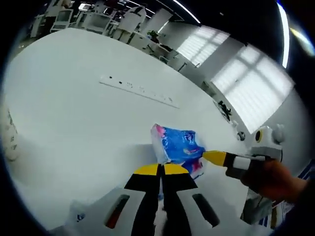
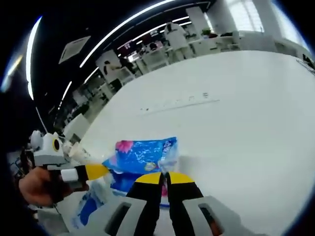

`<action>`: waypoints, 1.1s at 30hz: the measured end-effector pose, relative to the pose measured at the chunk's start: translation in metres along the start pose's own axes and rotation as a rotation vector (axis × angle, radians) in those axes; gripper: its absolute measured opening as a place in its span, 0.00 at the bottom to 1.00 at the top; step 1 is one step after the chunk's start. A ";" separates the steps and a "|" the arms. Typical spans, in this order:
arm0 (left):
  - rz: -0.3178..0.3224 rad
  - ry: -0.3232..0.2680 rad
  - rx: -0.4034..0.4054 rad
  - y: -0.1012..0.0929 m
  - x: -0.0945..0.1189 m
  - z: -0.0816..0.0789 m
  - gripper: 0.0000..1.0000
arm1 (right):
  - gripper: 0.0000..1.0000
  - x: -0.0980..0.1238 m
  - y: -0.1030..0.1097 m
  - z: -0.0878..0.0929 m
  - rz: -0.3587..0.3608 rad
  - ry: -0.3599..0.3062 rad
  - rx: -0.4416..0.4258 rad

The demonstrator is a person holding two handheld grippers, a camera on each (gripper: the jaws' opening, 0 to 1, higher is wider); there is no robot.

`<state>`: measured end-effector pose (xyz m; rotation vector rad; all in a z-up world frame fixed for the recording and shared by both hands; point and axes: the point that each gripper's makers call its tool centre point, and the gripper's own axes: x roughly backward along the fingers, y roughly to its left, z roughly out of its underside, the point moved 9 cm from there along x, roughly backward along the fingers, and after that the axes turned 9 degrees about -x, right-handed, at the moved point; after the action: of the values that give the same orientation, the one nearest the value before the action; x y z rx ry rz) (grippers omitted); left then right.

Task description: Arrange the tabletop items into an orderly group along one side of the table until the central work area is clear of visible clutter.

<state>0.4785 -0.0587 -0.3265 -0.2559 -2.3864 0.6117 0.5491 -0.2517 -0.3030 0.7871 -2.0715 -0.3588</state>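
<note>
Yellow-tipped left gripper (image 1: 161, 169) jaws are closed on the blue pack (image 1: 178, 149); right gripper (image 2: 164, 177) jaws also pinch its wrapper on the white table (image 2: 246, 98). Its printing is too blurred to read.

Rows of white chairs (image 1: 96, 19) beyond the table — bright shaded windows (image 1: 256, 86), ceiling light strips (image 2: 123, 24).

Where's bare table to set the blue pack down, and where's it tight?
Free: the broad white table between the blue tissue pack and the long power strip; also beyond the strip toward the chairs. In the right gripper view, the table right of the pack is bare too. Crowded: around the pack, where the left gripper and right gripper meet.
</note>
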 end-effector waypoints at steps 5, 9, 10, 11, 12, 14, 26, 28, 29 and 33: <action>-0.014 0.008 0.040 -0.001 -0.009 0.009 0.00 | 0.00 -0.018 -0.021 -0.001 0.032 0.022 -0.002; -0.010 0.011 0.066 0.000 -0.015 0.011 0.00 | 0.00 -0.017 -0.027 -0.002 0.031 0.023 -0.024; -0.010 0.010 0.070 0.000 -0.016 0.011 0.00 | 0.00 -0.016 -0.025 -0.001 0.031 0.027 -0.022; -0.009 0.010 0.073 0.000 -0.018 0.011 0.00 | 0.00 -0.016 -0.026 -0.001 0.034 0.032 -0.017; -0.010 0.010 0.078 0.000 -0.019 0.011 0.00 | 0.00 -0.024 -0.033 -0.003 0.035 0.034 -0.017; -0.010 0.009 0.091 -0.001 -0.024 0.011 0.00 | 0.01 -0.017 -0.028 -0.001 0.042 0.028 -0.032; 0.013 0.009 0.130 0.001 -0.026 0.006 0.05 | 0.04 -0.030 -0.037 -0.009 0.060 0.025 -0.028; 0.028 0.014 0.137 -0.001 -0.024 0.006 0.09 | 0.05 -0.030 -0.038 -0.010 0.072 0.020 -0.024; 0.035 0.017 0.135 -0.002 -0.023 0.006 0.11 | 0.06 -0.029 -0.038 -0.010 0.076 0.018 -0.028; 0.037 0.011 0.100 -0.002 -0.018 0.001 0.12 | 0.10 -0.017 -0.026 -0.008 0.083 0.007 -0.027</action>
<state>0.4916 -0.0666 -0.3361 -0.2597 -2.3374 0.7431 0.5731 -0.2601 -0.3229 0.6828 -2.0811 -0.3369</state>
